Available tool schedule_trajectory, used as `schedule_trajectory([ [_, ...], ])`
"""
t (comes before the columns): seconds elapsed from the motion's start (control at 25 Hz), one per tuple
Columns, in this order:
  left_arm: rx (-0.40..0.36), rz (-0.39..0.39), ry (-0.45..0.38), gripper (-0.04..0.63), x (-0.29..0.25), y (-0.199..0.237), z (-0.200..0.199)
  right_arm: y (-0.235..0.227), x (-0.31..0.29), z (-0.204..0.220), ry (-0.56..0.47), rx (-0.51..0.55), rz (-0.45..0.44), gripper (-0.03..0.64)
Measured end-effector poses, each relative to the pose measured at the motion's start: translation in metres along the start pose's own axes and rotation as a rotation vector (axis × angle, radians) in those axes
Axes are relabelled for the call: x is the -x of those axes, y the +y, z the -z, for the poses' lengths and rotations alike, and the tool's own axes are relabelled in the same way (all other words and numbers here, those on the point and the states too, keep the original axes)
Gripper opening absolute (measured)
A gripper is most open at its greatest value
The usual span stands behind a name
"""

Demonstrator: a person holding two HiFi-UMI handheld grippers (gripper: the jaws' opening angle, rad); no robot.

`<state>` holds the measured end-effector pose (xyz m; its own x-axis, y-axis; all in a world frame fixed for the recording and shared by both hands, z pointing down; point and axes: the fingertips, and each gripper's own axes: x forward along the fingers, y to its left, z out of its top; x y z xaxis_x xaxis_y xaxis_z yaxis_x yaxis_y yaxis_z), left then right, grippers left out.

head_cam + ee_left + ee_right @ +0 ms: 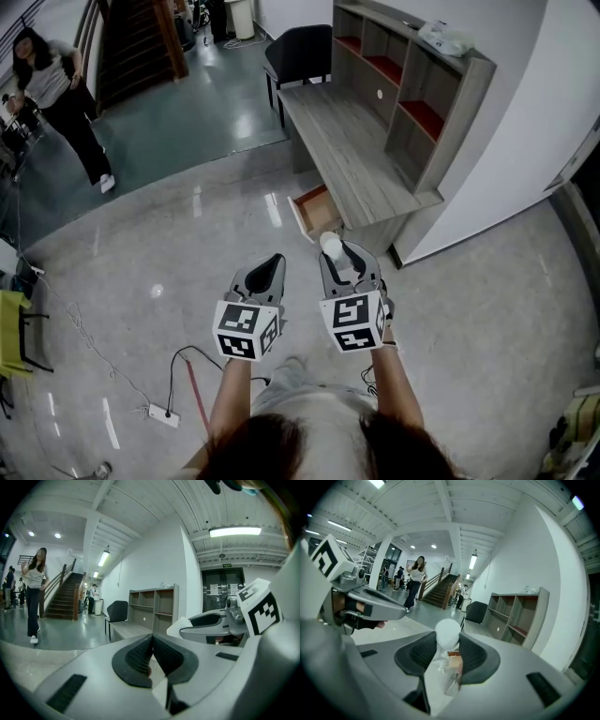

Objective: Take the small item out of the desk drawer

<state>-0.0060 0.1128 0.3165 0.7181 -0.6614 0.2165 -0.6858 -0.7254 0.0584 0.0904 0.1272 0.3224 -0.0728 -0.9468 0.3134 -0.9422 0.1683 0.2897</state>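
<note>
A small white round item [330,242] with a clear crinkled wrapper under it sits between the pads of my right gripper [337,251], which is shut on it. In the right gripper view the white item [447,632] fills the gap between the dark pads of the right gripper [449,641]. My left gripper [271,264] is held level beside it on the left, shut and empty; in its own view the left gripper [152,641] has its pads meeting at the tip. The wooden desk [347,150] stands ahead, and its drawer [314,208] is pulled out just beyond the right gripper.
A grey shelf unit [412,84] stands on the desk against the white wall. A black chair [298,52] is at the desk's far end. A person [56,94] stands at the far left. A power strip [164,413] with cable lies on the glossy floor.
</note>
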Motion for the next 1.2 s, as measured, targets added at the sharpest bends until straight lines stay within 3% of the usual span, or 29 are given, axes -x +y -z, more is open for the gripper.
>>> schedule_trajectory([
  [1.2, -0.010, -0.030, -0.001, 0.015, 0.023, -0.028, -0.002, -0.003, 0.051, -0.002, -0.019, -0.002, -0.013, 0.158],
])
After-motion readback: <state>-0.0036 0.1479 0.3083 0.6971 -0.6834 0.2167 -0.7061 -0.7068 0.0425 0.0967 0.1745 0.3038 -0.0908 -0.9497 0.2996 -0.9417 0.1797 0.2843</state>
